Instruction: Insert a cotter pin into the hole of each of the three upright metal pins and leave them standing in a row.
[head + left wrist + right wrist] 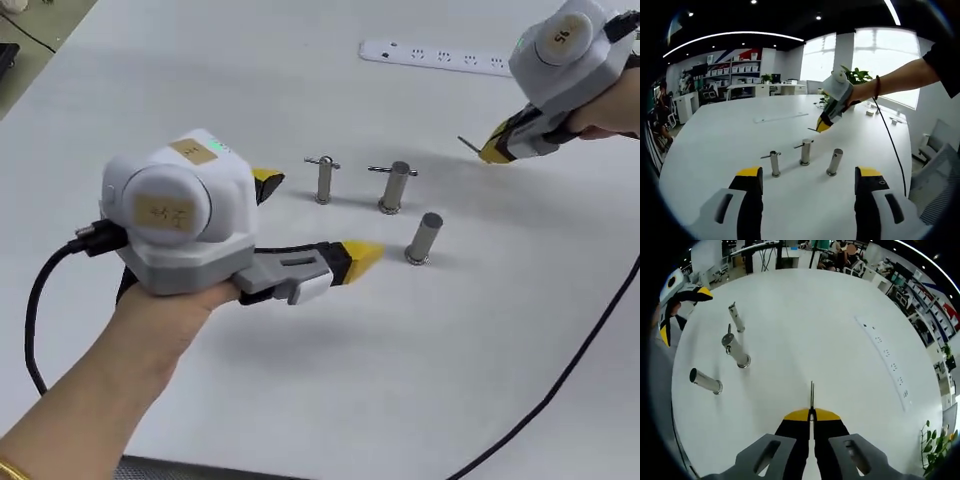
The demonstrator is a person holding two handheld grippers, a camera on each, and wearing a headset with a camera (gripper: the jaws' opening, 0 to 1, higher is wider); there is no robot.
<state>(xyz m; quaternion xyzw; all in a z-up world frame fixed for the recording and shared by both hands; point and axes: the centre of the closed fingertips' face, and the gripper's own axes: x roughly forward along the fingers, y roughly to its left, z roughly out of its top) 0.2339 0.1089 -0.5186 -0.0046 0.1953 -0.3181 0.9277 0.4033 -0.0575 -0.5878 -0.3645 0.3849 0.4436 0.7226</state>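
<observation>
Three upright metal pins stand in a row on the white table (400,380). The far pin (324,180) and the middle pin (393,188) each carry a cotter pin through the top. The near pin (424,238) has an empty hole. My left gripper (315,218) stands open just left of the row, holding nothing; its own view shows the three pins (805,152) ahead between its jaws. My right gripper (495,152) hovers to the right of the row, shut on a thin cotter pin (812,395) that sticks out past its tips.
A white power strip (435,57) lies at the back of the table. A black cable (560,380) runs across the table's right side. Office desks and shelves stand in the background of the left gripper view.
</observation>
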